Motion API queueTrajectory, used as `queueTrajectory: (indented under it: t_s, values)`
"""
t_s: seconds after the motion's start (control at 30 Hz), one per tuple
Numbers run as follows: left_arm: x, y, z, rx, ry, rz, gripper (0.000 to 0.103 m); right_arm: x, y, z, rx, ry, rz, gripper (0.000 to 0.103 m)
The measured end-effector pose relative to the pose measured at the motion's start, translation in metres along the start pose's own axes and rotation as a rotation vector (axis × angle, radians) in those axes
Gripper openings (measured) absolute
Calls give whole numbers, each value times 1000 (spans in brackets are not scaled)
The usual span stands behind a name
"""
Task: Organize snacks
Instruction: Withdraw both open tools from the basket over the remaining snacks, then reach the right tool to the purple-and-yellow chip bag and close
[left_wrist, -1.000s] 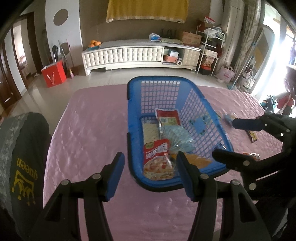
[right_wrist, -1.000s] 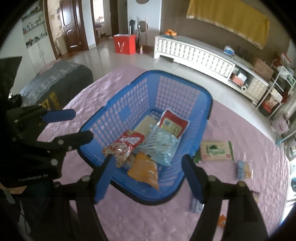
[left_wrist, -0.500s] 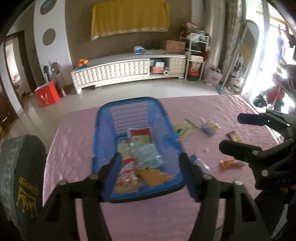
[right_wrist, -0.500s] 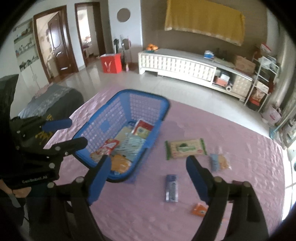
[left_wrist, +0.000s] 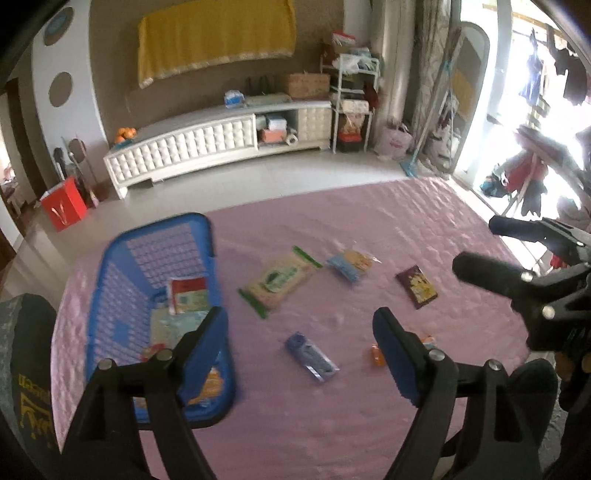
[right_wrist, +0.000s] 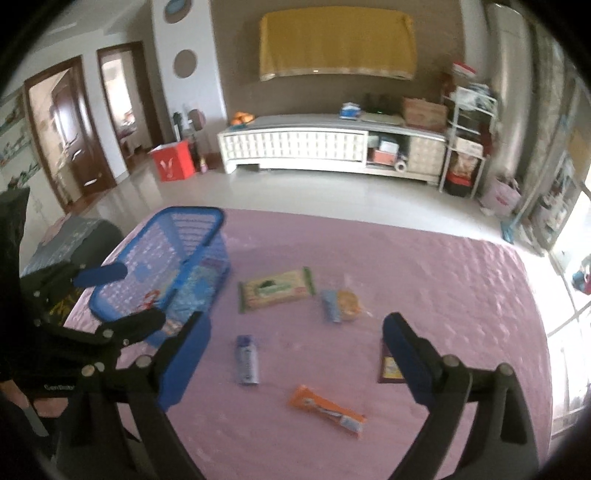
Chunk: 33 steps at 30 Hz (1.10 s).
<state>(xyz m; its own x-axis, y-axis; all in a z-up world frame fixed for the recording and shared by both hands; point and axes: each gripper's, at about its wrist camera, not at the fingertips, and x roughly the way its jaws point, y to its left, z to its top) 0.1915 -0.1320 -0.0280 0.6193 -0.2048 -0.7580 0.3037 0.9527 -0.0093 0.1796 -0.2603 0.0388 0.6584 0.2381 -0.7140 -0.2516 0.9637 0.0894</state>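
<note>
A blue basket (left_wrist: 110, 295) (right_wrist: 199, 221) holds several snack packs at the left of the pink bedspread. Loose on the spread lie a green-edged pack (left_wrist: 279, 280) (right_wrist: 275, 290), a blue-and-tan biscuit pack (left_wrist: 351, 264) (right_wrist: 341, 304), a dark purple packet (left_wrist: 416, 286) (right_wrist: 388, 367), a blue stick pack (left_wrist: 312, 356) (right_wrist: 245, 360) and an orange bar (right_wrist: 327, 406) (left_wrist: 376, 356). My left gripper (left_wrist: 299, 343) is open and empty above the blue stick pack. My right gripper (right_wrist: 295, 354) is open and empty above the loose snacks.
A dark cushion (left_wrist: 22, 362) with yellow lettering lies at the spread's left edge. Beyond the bed are a tiled floor, a white TV cabinet (right_wrist: 295, 147), a red box (right_wrist: 171, 166) and shelves at the right.
Both grippers have pulled back from over the basket and swung right. The basket now sits at the left and the loose snacks are in front of both grippers.
</note>
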Motion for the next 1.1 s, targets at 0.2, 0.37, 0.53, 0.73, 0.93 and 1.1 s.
queueTrajectory:
  t_s: [0.2, 0.37, 0.53, 0.73, 0.93, 1.1]
  values:
    - [30, -31, 10, 14, 35, -6, 79, 13, -45, -13, 57, 33, -20, 96]
    - [62, -48, 13, 27, 87, -4, 79, 35, -83, -27, 135, 90, -34, 96]
    - [92, -54, 9, 15, 140, -12, 79, 58, -104, -40, 167, 148, -35, 96]
    - [125, -57, -1, 43, 203, -8, 79, 95, -122, -55, 185, 227, -52, 96]
    - [163, -49, -4, 15, 265, -10, 79, 131, -130, -60, 192, 286, -75, 96]
    - [189, -47, -8, 5, 309, -25, 79, 148, -138, -66, 202, 296, -86, 96]
